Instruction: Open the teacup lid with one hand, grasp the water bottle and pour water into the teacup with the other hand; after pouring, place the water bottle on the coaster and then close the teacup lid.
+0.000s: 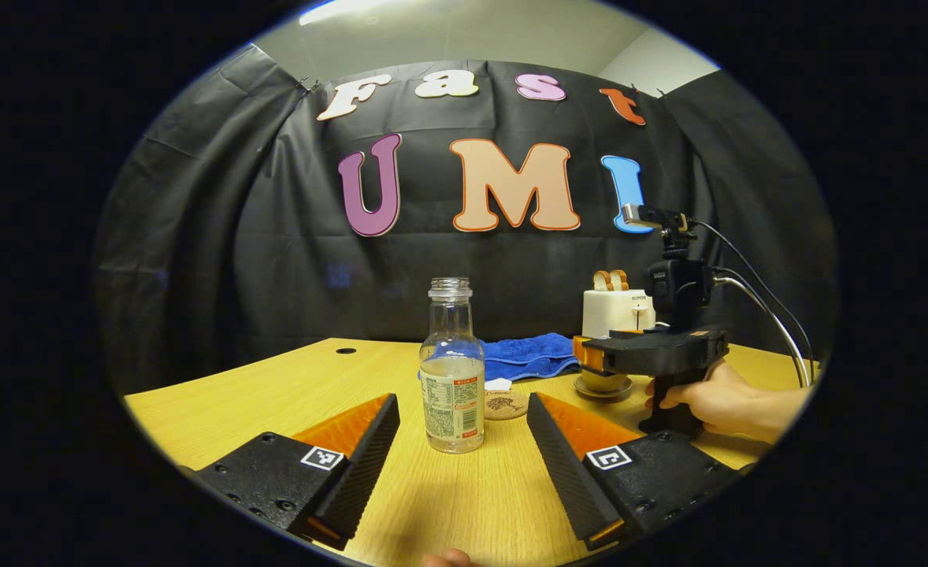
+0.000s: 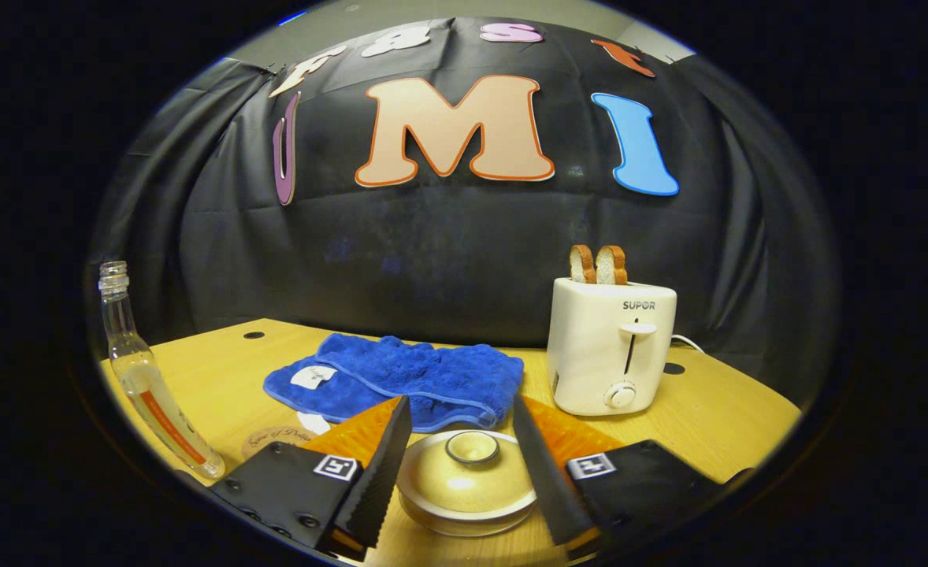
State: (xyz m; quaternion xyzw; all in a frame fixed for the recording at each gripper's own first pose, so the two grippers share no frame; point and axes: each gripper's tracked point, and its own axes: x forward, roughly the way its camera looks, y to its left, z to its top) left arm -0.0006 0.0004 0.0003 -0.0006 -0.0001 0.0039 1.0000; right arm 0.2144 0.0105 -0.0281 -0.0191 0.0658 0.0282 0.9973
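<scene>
A clear, uncapped water bottle (image 1: 451, 374) with a label and a little water stands upright on the wooden table (image 1: 275, 394). My left gripper (image 1: 464, 461) is open, its fingers on either side of the bottle's base and not touching it. Just behind the bottle lies a small round coaster (image 1: 505, 405). In the right gripper view the lidded cream teacup (image 2: 465, 480) sits between the open fingers of my right gripper (image 2: 460, 472), its knobbed lid on. The bottle (image 2: 149, 378) leans at the far left there, the coaster (image 2: 271, 441) beside it.
A crumpled blue towel (image 2: 401, 378) lies behind the teacup. A white toaster (image 2: 612, 346) with two bread slices stands at the back right. In the left gripper view a hand (image 1: 716, 402) holds the other gripper over the teacup (image 1: 602, 384).
</scene>
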